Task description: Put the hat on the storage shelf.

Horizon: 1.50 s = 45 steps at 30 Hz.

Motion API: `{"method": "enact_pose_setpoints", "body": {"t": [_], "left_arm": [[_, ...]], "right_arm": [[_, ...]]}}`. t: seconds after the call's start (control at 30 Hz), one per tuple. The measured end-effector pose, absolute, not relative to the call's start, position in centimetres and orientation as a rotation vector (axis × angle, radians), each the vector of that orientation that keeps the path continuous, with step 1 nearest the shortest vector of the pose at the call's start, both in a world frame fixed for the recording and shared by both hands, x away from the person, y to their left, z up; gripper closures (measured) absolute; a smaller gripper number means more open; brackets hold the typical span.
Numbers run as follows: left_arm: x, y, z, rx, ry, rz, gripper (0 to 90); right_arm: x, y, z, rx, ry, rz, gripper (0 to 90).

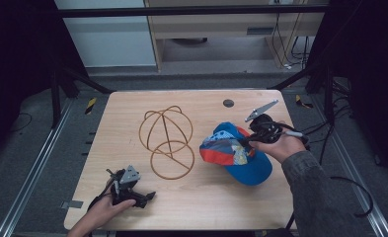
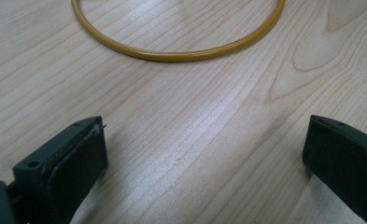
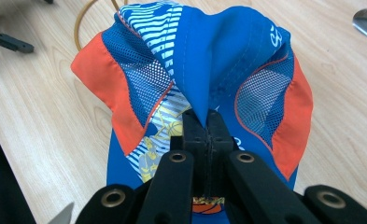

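A blue and orange mesh cap hangs partly lifted at the right of the table. My right gripper is shut on a fold of the cap's blue crown fabric, pinched between the two black jaws, whose midpoint is the right gripper. A wire hat stand of yellow-brown hoops lies on its side at the table's middle. My left gripper rests near the front left edge, open, nothing between its pads. Just ahead of it curves the stand's ring.
The wooden table has a small dark round grommet near its far edge. Black frame rails and cables run along both sides of the table. The person's right sleeve comes in at the lower right.
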<state>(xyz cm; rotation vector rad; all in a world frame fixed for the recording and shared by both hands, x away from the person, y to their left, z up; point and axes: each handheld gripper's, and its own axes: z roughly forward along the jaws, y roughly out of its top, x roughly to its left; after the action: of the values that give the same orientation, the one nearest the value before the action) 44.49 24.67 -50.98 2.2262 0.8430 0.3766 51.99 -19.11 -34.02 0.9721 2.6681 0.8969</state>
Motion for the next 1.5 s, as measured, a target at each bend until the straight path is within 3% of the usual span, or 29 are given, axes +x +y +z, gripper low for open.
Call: {"method": "enact_pose_setpoints", "body": {"t": [1.1, 1.5], "left_arm": [[44.5, 24.7, -51.0, 2.23, 0.84, 0.377, 0.0], [44.5, 24.7, -51.0, 2.23, 0.842, 0.375, 0.0]], "right_arm": [[51.0, -21.0, -30.4, 0.969, 2.565, 0.994, 90.0], [50.7, -21.5, -26.9, 0.928, 2.497, 1.014, 90.0]]}}
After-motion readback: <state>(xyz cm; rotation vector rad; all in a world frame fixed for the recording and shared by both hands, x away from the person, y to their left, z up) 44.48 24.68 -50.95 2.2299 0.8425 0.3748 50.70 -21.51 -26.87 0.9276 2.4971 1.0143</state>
